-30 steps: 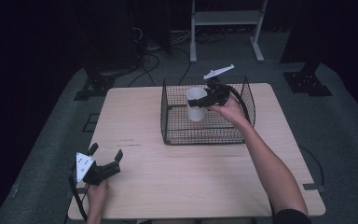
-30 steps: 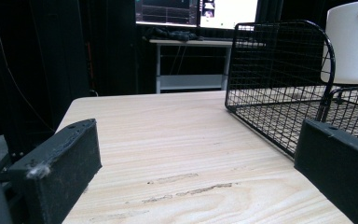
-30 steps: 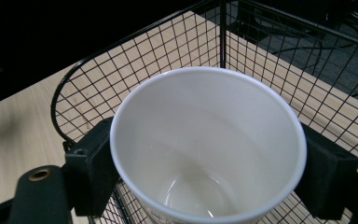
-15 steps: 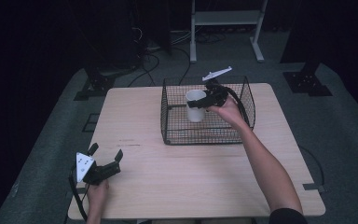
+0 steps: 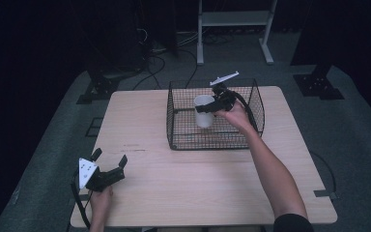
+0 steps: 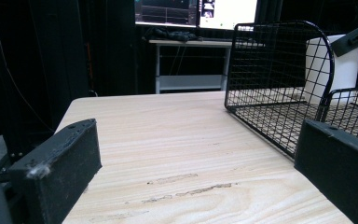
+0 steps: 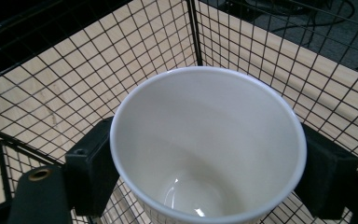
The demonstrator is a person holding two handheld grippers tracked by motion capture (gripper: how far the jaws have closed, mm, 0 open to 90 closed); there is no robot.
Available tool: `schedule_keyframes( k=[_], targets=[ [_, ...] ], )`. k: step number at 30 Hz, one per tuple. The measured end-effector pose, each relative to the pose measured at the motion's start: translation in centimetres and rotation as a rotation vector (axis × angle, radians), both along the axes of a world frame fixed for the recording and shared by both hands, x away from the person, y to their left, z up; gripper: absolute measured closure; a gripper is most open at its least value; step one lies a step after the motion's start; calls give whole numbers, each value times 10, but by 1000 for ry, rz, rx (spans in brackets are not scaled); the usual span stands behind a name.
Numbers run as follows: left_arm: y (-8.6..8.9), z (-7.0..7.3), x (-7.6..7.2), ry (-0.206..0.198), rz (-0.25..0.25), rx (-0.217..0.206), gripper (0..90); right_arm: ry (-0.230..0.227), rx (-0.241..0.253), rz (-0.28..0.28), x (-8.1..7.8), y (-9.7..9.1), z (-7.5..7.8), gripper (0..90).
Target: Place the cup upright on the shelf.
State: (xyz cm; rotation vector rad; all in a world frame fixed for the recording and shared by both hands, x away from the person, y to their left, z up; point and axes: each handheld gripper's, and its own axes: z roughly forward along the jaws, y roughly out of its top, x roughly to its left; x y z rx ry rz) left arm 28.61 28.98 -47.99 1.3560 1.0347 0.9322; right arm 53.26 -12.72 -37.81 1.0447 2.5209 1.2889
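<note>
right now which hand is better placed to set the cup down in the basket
Right. The right gripper already clamps the white cup inside the wire basket; the left gripper rests open at the table's near corner.

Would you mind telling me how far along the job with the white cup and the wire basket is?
Done: the right claw has picked up the cup, its jaws pressed on both sides, and brought it inside the wire basket. In hand: the cup hangs upright above the basket floor, seemingly not set down yet. Left: lower it, release and withdraw. The left claw waits open at the table's near corner.
</note>
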Motion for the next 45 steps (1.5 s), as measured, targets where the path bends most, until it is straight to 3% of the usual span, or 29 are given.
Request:
schedule_keyframes(
  k=[8,31,45],
  targets=[
    [0,0,0,-1,0,-1,0,30,-19,-6,6,1,-9,187],
    [0,0,0,-2,-1,0,0,61,-77,5,11,3,-23,186],
    [0,0,0,-5,1,2,0,47,-98,19,9,5,-22,183]
  ],
)
